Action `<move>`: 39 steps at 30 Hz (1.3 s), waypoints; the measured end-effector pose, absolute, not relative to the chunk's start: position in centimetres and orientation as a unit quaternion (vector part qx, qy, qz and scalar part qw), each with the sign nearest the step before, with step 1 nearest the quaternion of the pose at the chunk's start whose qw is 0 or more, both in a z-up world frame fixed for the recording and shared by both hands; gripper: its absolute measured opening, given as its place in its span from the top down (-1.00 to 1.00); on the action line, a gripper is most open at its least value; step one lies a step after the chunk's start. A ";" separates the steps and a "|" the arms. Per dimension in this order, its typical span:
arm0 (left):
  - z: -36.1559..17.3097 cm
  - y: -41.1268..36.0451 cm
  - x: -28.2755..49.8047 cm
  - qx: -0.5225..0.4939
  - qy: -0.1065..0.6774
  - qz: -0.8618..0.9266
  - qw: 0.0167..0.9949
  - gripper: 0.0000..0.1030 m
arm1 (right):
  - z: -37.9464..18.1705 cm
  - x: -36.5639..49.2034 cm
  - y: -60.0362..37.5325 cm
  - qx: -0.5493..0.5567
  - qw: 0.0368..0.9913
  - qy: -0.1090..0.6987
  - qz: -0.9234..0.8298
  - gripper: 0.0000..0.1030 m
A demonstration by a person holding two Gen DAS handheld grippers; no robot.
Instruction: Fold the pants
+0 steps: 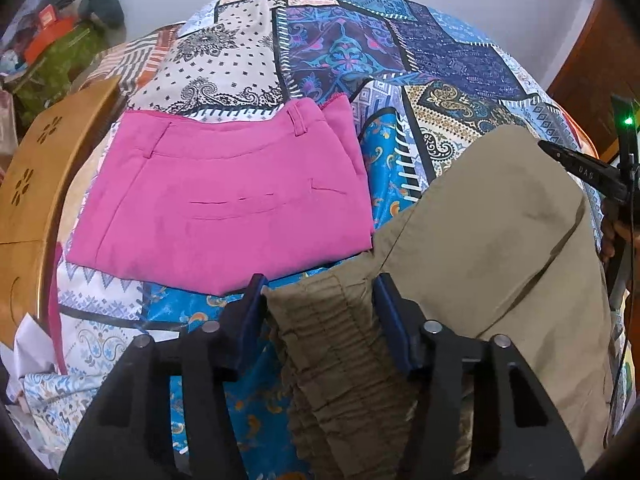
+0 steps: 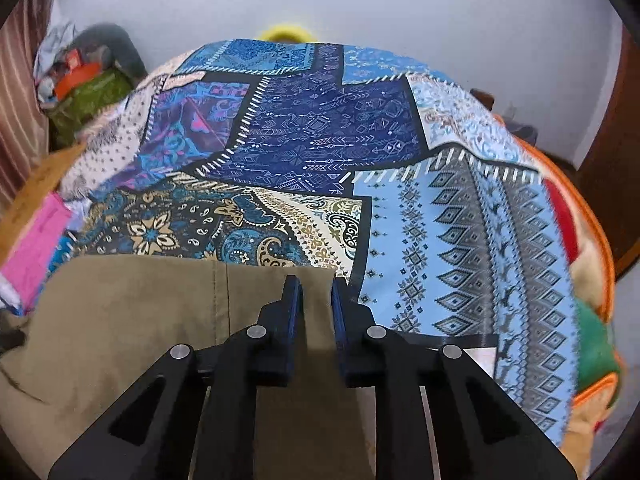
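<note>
Left wrist view: the left claw (image 1: 320,296) is clamped on the gathered elastic waistband of the khaki pants (image 1: 492,232), which fills the gap between its blue fingers (image 1: 394,320). The pants spread away to the right over the patchwork bedspread (image 1: 344,48). Folded pink pants (image 1: 224,196) lie just left of them, beside a wooden board (image 1: 36,184).

Right wrist view: the right claw (image 2: 318,292) has its fingers nearly together, pinching the far edge of the khaki pants near their corner, on the bedspread.

Soft, even indoor light without hard shadows; fisheye bending and dark corners; the right view's edges are blurred.
</note>
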State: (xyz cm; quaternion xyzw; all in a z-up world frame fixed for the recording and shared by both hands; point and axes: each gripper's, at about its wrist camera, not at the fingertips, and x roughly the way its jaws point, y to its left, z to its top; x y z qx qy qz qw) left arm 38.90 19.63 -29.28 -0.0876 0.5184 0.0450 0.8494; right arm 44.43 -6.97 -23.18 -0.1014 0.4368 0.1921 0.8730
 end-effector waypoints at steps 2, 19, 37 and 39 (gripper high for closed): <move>-28.9 19.6 38.7 -0.085 0.515 0.048 0.851 0.02 | -23.0 44.1 -6.7 -0.120 0.876 0.431 0.180 0.88; -14.7 16.0 35.8 0.011 0.388 0.078 0.918 0.09 | -11.8 41.7 -11.0 -0.109 0.909 0.372 0.155 0.94; -12.3 12.4 24.3 0.032 0.363 0.029 0.931 0.07 | -4.9 27.2 -18.7 -0.084 0.916 0.334 0.204 0.94; -12.9 12.1 22.9 0.032 0.368 0.021 0.929 0.06 | -5.4 25.3 -19.5 -0.078 0.915 0.337 0.207 0.94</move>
